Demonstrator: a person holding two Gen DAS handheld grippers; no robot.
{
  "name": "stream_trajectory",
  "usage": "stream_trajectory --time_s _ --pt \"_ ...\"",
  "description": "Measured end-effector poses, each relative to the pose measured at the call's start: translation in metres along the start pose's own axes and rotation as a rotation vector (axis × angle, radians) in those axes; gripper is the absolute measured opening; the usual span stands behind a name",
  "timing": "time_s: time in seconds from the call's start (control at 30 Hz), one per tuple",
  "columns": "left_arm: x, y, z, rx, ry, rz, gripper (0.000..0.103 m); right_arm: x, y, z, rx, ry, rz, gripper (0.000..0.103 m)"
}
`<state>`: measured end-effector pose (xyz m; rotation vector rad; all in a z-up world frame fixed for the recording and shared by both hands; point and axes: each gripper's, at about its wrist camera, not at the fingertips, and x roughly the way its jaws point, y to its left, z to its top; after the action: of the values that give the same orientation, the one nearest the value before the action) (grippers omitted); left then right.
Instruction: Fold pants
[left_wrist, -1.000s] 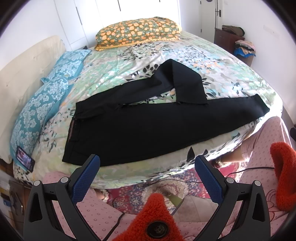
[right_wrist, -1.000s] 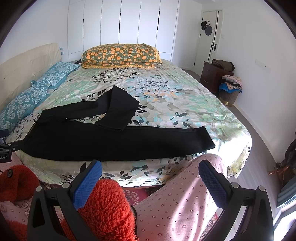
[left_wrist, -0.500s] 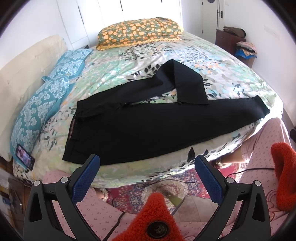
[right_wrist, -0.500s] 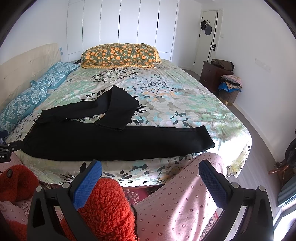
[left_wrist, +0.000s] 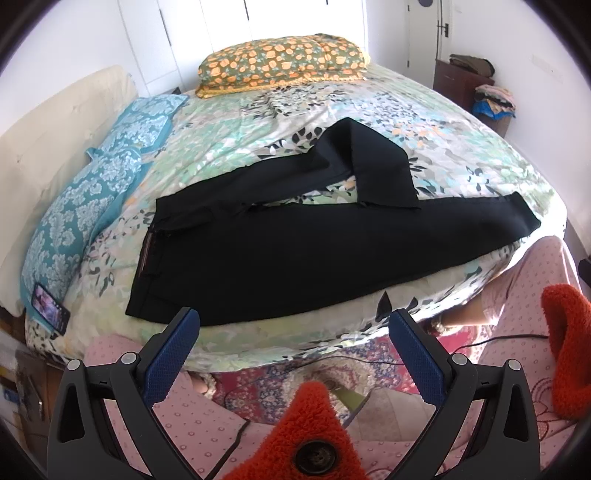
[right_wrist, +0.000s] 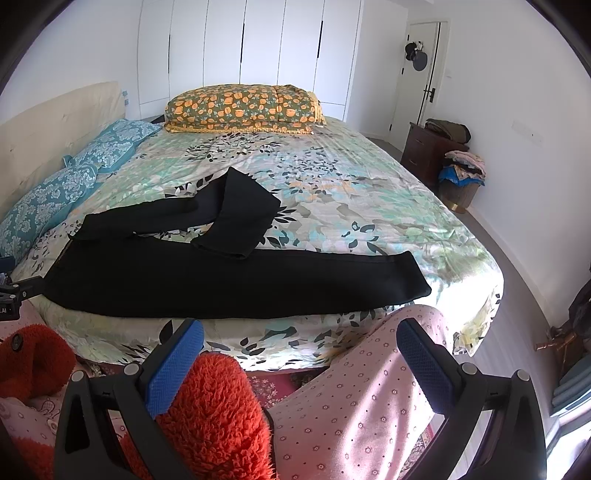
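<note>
Black pants (left_wrist: 295, 251) lie across the near part of the floral bed (left_wrist: 258, 122), waistband to the left. The near leg stretches straight right to the bed's edge; the far leg is bent back on itself in a peak. They also show in the right wrist view (right_wrist: 229, 273). My left gripper (left_wrist: 294, 325) is open and empty, held off the bed's near edge below the waist end. My right gripper (right_wrist: 301, 334) is open and empty, off the near edge below the straight leg.
An orange floral pillow (right_wrist: 243, 109) lies at the far side, blue pillows (left_wrist: 92, 195) along the left headboard. A phone (left_wrist: 50, 312) sits at the left bed corner. A dresser and laundry basket (right_wrist: 460, 177) stand right. The person's pink pyjama leg (right_wrist: 369, 391) and red fuzzy cuffs (right_wrist: 218, 417) are near.
Both grippers stay open and nearly still. The left wrist view has risen very slightly toward the bed. The pants have not moved.
</note>
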<state>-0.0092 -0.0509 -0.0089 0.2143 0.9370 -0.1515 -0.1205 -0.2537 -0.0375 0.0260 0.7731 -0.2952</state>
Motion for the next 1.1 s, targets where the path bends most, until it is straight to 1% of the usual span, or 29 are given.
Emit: stream_trajectory --time_s 0.5,1.1 --pt "0.004 0.006 -0.002 -0.033 0.013 0.011 0.102 0.008 0.013 0.005 -0.053 0.02 0.017 0.103" --pt "0.018 0.019 -0.004 -0.087 0.053 0.023 0.102 0.025 0.031 0.014 -0.126 0.06 0.04 0.103"
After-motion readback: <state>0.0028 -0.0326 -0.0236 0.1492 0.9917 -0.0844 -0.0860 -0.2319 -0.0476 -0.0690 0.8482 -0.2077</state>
